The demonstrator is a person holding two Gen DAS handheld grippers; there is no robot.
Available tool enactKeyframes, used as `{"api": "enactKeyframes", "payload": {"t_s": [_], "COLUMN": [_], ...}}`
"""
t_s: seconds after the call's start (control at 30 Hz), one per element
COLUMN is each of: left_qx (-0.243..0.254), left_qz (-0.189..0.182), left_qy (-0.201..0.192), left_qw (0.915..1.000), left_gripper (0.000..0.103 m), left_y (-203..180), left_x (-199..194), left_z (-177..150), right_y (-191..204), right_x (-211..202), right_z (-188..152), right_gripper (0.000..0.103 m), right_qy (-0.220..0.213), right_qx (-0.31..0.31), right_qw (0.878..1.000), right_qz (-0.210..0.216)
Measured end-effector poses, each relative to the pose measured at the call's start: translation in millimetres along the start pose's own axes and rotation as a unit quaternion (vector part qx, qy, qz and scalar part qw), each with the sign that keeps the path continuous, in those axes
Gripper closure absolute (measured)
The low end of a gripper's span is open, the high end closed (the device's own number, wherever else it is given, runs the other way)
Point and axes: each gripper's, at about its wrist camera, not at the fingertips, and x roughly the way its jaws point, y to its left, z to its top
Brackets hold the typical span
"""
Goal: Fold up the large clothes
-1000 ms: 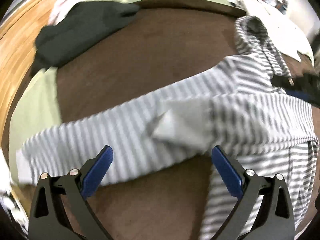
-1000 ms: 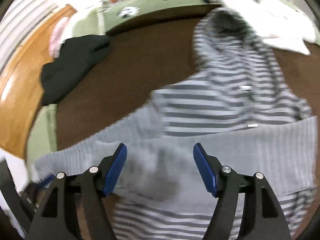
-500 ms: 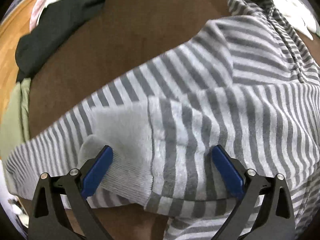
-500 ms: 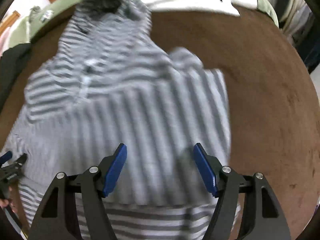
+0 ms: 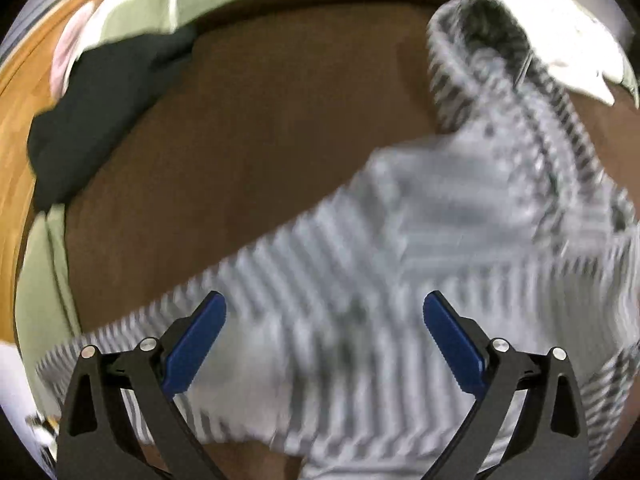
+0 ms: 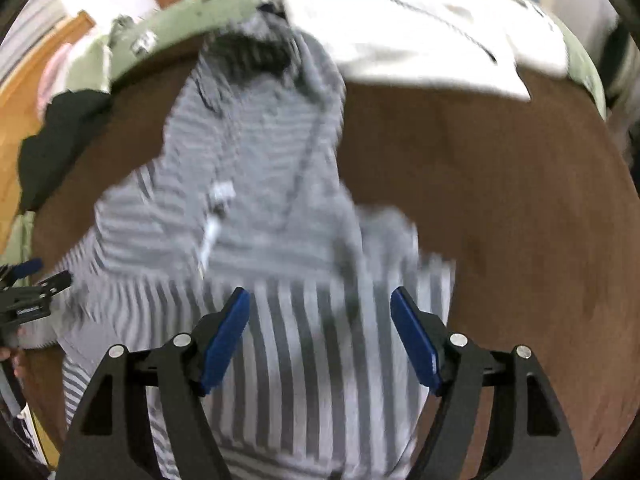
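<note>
On brown surface (image 6: 500,184) — hoodie (image 6: 256,208) lengthwise, hood away.

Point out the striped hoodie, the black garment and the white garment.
striped hoodie (image 6: 320,360), right wrist view, on its striped body.
black garment (image 5: 100,120), left wrist view, on its middle.
white garment (image 6: 420,32), right wrist view, on its flat front.

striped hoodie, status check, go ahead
Left gripper open, right gripper opening, both empty. Striped hoodie partly folded on brown surface. Nothing in the way.

Grey-and-white striped hoodie (image 6: 280,208), brown blanket (image 6: 500,200), black garment (image 5: 104,120), white garment (image 6: 420,28)
</note>
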Motion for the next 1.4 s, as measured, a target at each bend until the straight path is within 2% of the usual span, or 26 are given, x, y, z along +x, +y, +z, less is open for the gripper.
{"api": "enactKeyframes", "payload": {"t_s": [0.17, 0.3, 0.37, 0.47, 0.57, 0.7, 0.87, 0.93, 1.0, 1.03, 1.07, 1.1, 1.17, 1.2, 1.27, 1.4], "left_qx": [0.026, 0.034, 0.037, 0.058, 0.069, 0.085, 0.08, 0.081, 0.08, 0.08, 0.081, 0.085, 0.095, 0.102, 0.121, 0.145], "left_qz": [-0.026, -0.041, -0.054, -0.053, -0.063, -0.068, -0.081, -0.084, -0.094, -0.1, -0.107, -0.112, -0.124, -0.125, -0.12, -0.11], "left_qy": [-0.032, -0.048, -0.054, -0.064, -0.059, -0.052, -0.038, -0.032, -0.026, -0.022, -0.019, -0.018, -0.022, -0.025, -0.031, -0.044], "left_qw": [0.9988, 0.9975, 0.9964, 0.9949, 0.9939, 0.9927, 0.9928, 0.9927, 0.992, 0.9915, 0.9908, 0.99, 0.9874, 0.9866, 0.9849, 0.9824], "left_gripper": [0.006, 0.006, 0.006, 0.006, 0.007, 0.007, 0.007, 0.007, 0.009, 0.014, 0.024, 0.029, 0.054, 0.06, 0.082, 0.09], "left_y": [-37.6, -60.2, -66.0, -76.9, -82.7, -92.0, -96.1, -97.6, -99.3, -100.6, -102.3, -103.8, -111.4, -115.4, -125.5, -139.1], "left_x": [5.1, 24.4, 35.5, 58.5, 77.4, 95.1, 114.9, 120.7, 127.0, 129.1, 130.5, 132.4, 128.9, 126.1, 121.9, 115.4], "left_z": [97.7, 171.6, 206.1, 243.8, 268.4, 277.9, 284.5, 284.6, 285.3, 285.3, 284.7, 284.7, 282.2, 280.5, 277.4, 274.7], "right_y": [-2.1, -5.6, -12.1, -19.7, -21.8, -20.7, -20.3, -17.8, -15.4, -15.1, -15.7, -15.8, -12.8, -9.2, -4.1, -2.7], "right_x": [3.4, 33.6, 45.9, 76.2, 105.4, 134.6, 160.3, 167.5, 171.4, 172.7, 173.4, 172.7, 167.4, 163.8, 160.4, 156.5], "right_z": [87.6, 160.3, 183.0, 212.7, 230.5, 239.3, 251.0, 254.1, 255.6, 256.2, 256.0, 255.0, 251.4, 248.8, 245.1, 244.2], "right_gripper": [0.03, 0.03, 0.031, 0.038, 0.042, 0.043, 0.043, 0.046, 0.056, 0.06, 0.069, 0.08, 0.088, 0.092, 0.092, 0.093], "right_qy": [-0.031, -0.048, -0.047, -0.034, -0.014, 0.007, 0.017, 0.024, 0.028, 0.029, 0.028, 0.028, 0.019, 0.013, 0.006, -0.002], "right_qx": [-0.03, -0.049, -0.049, -0.045, -0.052, -0.063, -0.058, -0.064, -0.072, -0.074, -0.073, -0.072, -0.075, -0.082, -0.088, -0.077], "right_qw": [0.999, 0.997, 0.997, 0.996, 0.996, 0.995, 0.996, 0.995, 0.995, 0.995, 0.995, 0.995, 0.995, 0.995, 0.994, 0.995], "right_qz": [0.033, 0.044, 0.049, 0.064, 0.076, 0.077, 0.073, 0.068, 0.062, 0.06, 0.058, 0.061, 0.061, 0.063, 0.06, 0.066]}}
